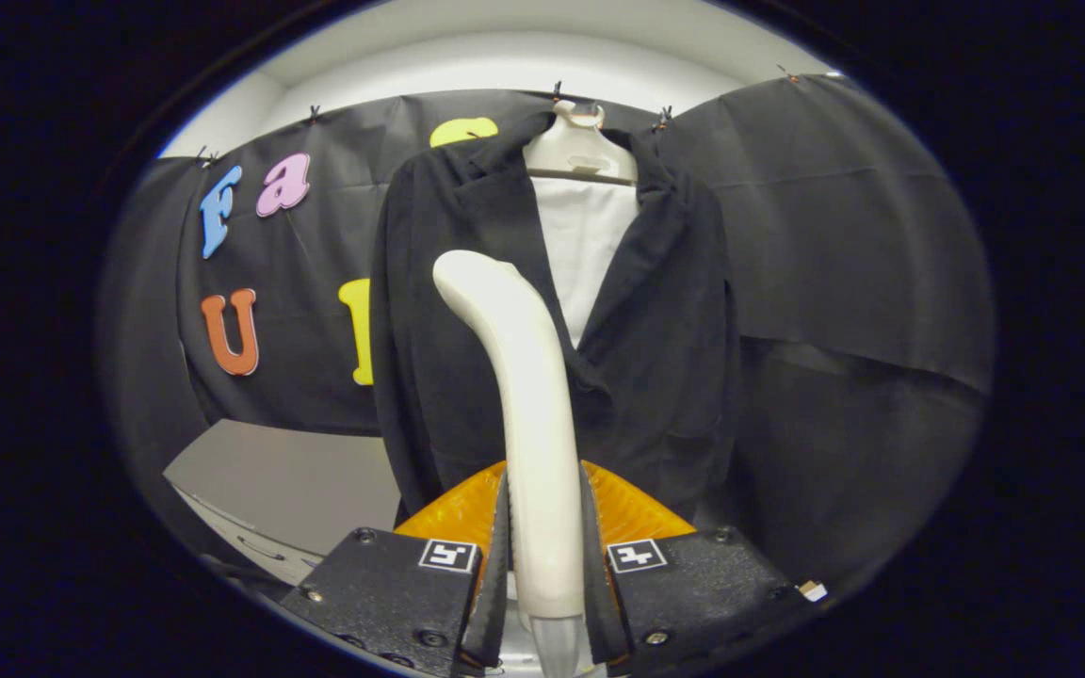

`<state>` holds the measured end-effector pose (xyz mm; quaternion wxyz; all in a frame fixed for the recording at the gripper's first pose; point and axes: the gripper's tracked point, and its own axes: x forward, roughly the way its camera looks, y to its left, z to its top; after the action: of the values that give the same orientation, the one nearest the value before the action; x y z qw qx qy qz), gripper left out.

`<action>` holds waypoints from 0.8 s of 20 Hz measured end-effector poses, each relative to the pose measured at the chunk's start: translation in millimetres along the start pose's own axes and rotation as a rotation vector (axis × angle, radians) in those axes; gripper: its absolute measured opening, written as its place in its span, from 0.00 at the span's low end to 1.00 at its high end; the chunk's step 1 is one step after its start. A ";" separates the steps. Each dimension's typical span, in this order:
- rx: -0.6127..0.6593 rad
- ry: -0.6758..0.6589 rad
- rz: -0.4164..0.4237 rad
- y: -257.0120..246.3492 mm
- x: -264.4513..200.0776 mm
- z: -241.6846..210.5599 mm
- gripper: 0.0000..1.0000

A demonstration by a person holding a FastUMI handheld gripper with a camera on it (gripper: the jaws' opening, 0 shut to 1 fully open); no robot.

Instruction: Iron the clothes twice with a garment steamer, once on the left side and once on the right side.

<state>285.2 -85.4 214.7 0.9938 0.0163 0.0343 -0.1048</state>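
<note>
Tongs pointed level at jacket, pinching steamer handle btwn both fingers; steamer head up, before jacket's left front.

Staged recording booth, not lived-in room. Black cloth wall hangs in loose panels, clipped along top edge with small clips; plain white wall shows above. Dark jacket over white shirt hangs on pale hanger against cloth, set out like display piece. Grey flat surface low beside jacket. Gripper fingers clamp white steamer handle in foreground.
</note>
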 end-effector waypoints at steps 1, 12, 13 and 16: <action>0.002 0.011 -0.001 -0.5 0.1 -6.3 0.37; -0.013 0.158 -0.013 -6.1 16.7 -77.9 0.37; -0.012 0.165 -0.016 -6.7 20.5 -82.0 0.37; -0.018 0.190 -0.022 -6.6 24.2 -95.4 0.37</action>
<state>301.3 -93.1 117.7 0.9849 0.0170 0.1294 -0.1134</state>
